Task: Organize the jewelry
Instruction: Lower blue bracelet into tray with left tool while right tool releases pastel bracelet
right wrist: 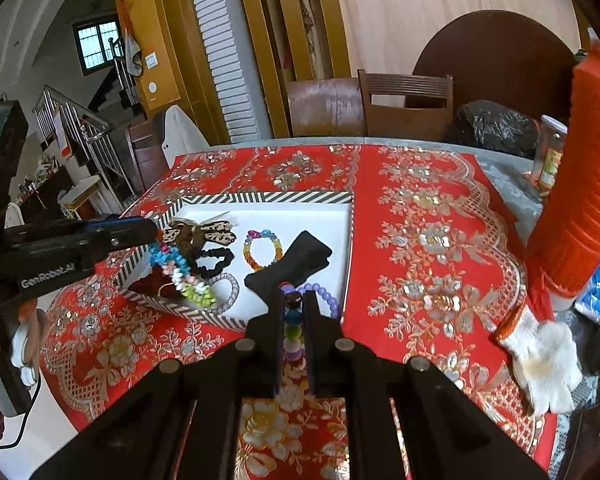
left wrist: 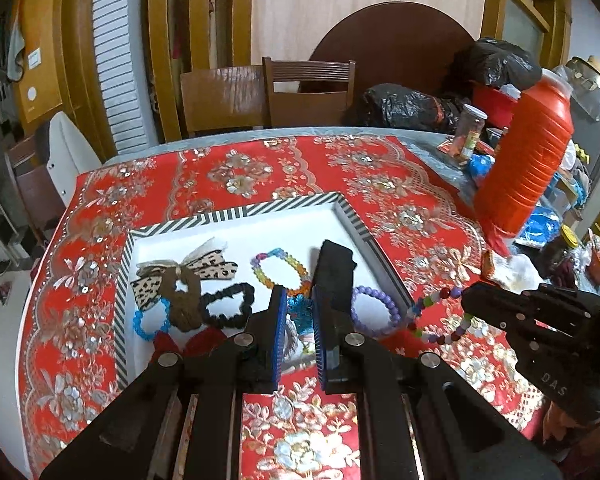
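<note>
A white tray with a striped rim (left wrist: 236,213) (right wrist: 268,197) lies on the red floral cloth. It holds a leopard bow (left wrist: 188,276), a black scrunchie (left wrist: 228,306), a rainbow bead bracelet (left wrist: 278,270) (right wrist: 262,250), a black bow (right wrist: 296,262) and a purple bead bracelet (left wrist: 374,310) (right wrist: 324,298). My left gripper (left wrist: 300,308) (right wrist: 156,236) is shut on a pastel braided bracelet (right wrist: 182,274) that hangs over the tray's near left corner. My right gripper (right wrist: 293,300) (left wrist: 466,300) is shut on a multicoloured bead bracelet (left wrist: 436,316) (right wrist: 292,332) just right of the tray.
A big orange ribbed jug (left wrist: 524,160) (right wrist: 580,184) stands at the right with jars, black bags and clutter behind it. A white glove (right wrist: 540,356) lies at the cloth's right edge. Wooden chairs (left wrist: 268,92) stand beyond the table.
</note>
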A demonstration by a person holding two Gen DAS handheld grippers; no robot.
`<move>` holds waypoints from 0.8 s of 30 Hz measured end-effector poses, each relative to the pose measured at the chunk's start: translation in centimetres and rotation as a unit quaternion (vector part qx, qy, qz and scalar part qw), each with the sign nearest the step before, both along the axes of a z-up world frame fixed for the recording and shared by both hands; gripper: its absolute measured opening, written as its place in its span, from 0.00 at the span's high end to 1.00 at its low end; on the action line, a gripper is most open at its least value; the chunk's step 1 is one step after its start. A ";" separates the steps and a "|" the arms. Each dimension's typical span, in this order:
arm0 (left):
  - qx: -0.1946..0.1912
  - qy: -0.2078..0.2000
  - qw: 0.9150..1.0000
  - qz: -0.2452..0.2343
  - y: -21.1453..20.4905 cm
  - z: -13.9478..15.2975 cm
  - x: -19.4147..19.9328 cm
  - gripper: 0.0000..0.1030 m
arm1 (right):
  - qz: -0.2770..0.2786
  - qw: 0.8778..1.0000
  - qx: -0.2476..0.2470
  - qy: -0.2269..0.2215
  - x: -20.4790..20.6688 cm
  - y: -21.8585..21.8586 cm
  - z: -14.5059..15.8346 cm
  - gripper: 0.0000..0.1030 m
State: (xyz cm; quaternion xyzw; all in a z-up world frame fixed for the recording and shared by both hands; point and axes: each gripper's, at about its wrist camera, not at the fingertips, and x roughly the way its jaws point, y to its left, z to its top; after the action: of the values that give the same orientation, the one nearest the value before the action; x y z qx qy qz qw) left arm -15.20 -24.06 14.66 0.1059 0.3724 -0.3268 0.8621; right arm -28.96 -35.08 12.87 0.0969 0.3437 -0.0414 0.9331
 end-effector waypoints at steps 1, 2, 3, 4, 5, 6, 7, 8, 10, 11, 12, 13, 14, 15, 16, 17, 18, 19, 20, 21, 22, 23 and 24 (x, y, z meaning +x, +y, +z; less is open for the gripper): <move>0.001 0.000 1.000 0.001 -0.1 -0.1 0.3 0.92 | -0.001 1.000 -0.001 0.003 0.4 0.0 -0.1 0.92; 0.002 0.000 1.000 0.002 -0.2 -0.2 0.6 0.92 | -0.001 1.000 -0.001 0.005 0.7 -0.1 -0.1 0.92; 0.003 0.000 1.000 0.003 -0.3 -0.2 0.9 0.92 | -0.001 1.000 0.000 0.006 1.0 -0.1 -0.2 0.92; 0.005 0.000 1.000 0.005 -0.4 -0.4 1.2 0.92 | 0.000 1.000 0.000 0.007 1.3 -0.1 -0.2 0.92; 0.006 0.001 1.000 0.007 -0.4 -0.5 1.7 0.92 | 0.001 1.000 -0.001 0.008 1.7 -0.1 -0.3 0.92; 0.008 0.002 1.000 0.009 -0.5 -0.6 2.0 0.92 | 0.001 1.000 -0.001 0.009 2.0 -0.2 -0.3 0.92; 0.009 0.002 1.000 0.010 -0.6 -0.7 2.3 0.92 | 0.001 1.000 0.000 0.009 2.4 -0.2 -0.3 0.92; 0.011 0.002 1.000 0.012 -0.6 -0.8 2.7 0.92 | 0.002 1.000 0.000 0.010 2.8 -0.3 -0.3 0.92; 0.012 0.002 1.000 0.017 -0.7 -0.9 3.4 0.92 | 0.002 1.000 -0.001 0.012 3.4 -0.4 -0.2 0.92; 0.013 0.002 1.000 0.020 -0.7 -0.9 3.8 0.92 | 0.003 1.000 -0.002 0.013 3.8 -0.4 -0.3 0.92; 0.013 0.002 1.000 0.022 -0.8 -0.9 4.1 0.92 | 0.003 1.000 -0.003 0.014 4.3 -0.5 -0.2 0.92; 0.014 0.002 1.000 0.023 -0.9 -0.9 4.5 0.92 | 0.004 1.000 -0.002 0.015 4.6 -0.6 -0.2 0.92; 0.015 0.000 1.000 0.025 -1.0 -0.8 4.8 0.92 | 0.004 1.000 -0.002 0.016 5.1 -0.7 -0.2 0.92; 0.015 -0.002 1.000 0.026 -1.0 -0.8 5.0 0.92 | 0.004 1.000 -0.002 0.017 5.5 -0.8 -0.1 0.92; 0.016 -0.003 1.000 0.027 -1.1 -0.7 5.3 0.92 | 0.004 1.000 -0.004 0.017 5.8 -0.8 -0.1 0.92; 0.018 -0.004 0.999 0.027 -1.3 -0.7 5.6 0.92 | 0.004 1.000 -0.005 0.017 6.2 -0.8 0.0 0.92; 0.019 -0.005 0.999 0.028 -1.3 -0.7 5.9 0.92 | 0.003 1.000 -0.007 0.018 6.6 -0.9 0.1 0.92; 0.020 -0.005 0.999 0.029 -1.4 -0.7 6.2 0.92 | 0.003 1.000 -0.008 0.019 7.0 -1.0 0.2 0.92; 0.021 -0.006 0.999 0.031 -1.5 -0.8 6.5 0.92 | 0.003 1.000 -0.010 0.019 7.3 -1.1 0.3 0.92; 0.021 -0.006 0.999 0.032 -1.5 -0.8 6.7 0.92 | 0.002 1.000 -0.012 0.020 7.6 -1.1 0.4 0.92; 0.022 -0.004 0.999 0.034 -1.5 -0.9 7.0 0.92 | 0.002 1.000 -0.015 0.020 7.9 -1.1 0.5 0.92; 0.022 -0.003 0.999 0.035 -1.6 -1.0 7.2 0.92 | 0.002 1.000 -0.016 0.019 8.1 -1.2 0.6 0.92; 0.023 -0.003 0.999 0.035 -1.6 -1.0 7.4 0.92 | 0.002 1.000 -0.017 0.019 8.3 -1.2 0.7 0.92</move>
State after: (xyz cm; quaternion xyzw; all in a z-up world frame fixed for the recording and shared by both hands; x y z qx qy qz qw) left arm -7.79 -25.69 13.66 0.1130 0.3807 -0.2874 0.8716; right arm -20.66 -36.29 13.59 0.0792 0.3610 -0.0473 0.9280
